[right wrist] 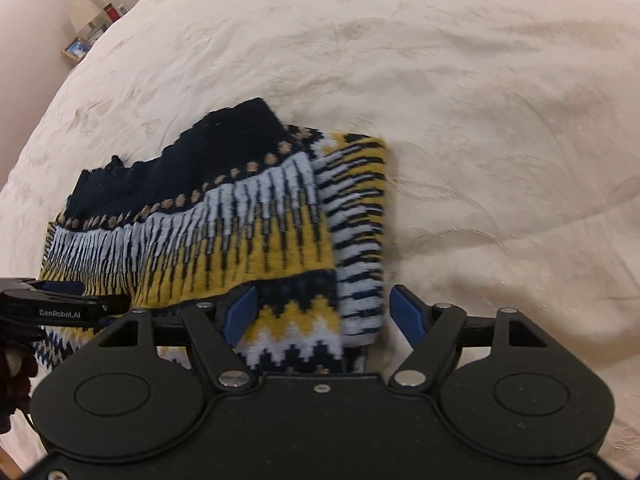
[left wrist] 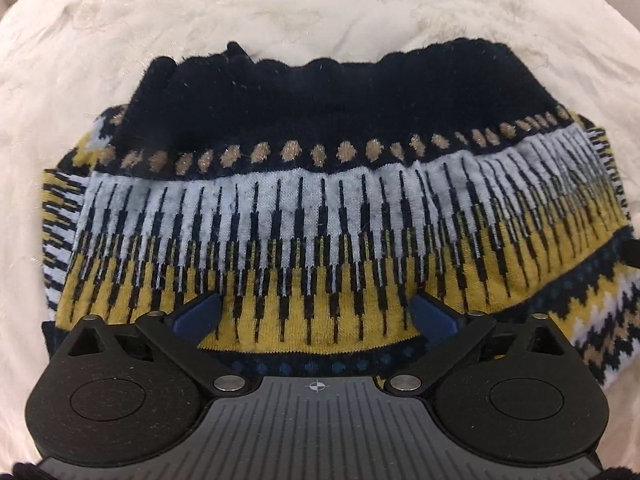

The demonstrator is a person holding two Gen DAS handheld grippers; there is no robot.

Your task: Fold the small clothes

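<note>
A small knitted sweater in navy, yellow, white and tan lies partly folded on the bed, its navy ribbed hem at the far side. It also shows in the right wrist view, with a striped sleeve folded along its right side. My left gripper is open, its blue pads spread over the sweater's near yellow band. My right gripper is open above the sweater's near right corner, straddling the zigzag band and the sleeve. The left gripper shows at the left edge of the right wrist view.
The sweater rests on a cream bedspread that stretches far to the right and beyond. A bedside table with a framed picture and a lamp stands past the bed's far left edge. A dark gloved hand holds the left gripper.
</note>
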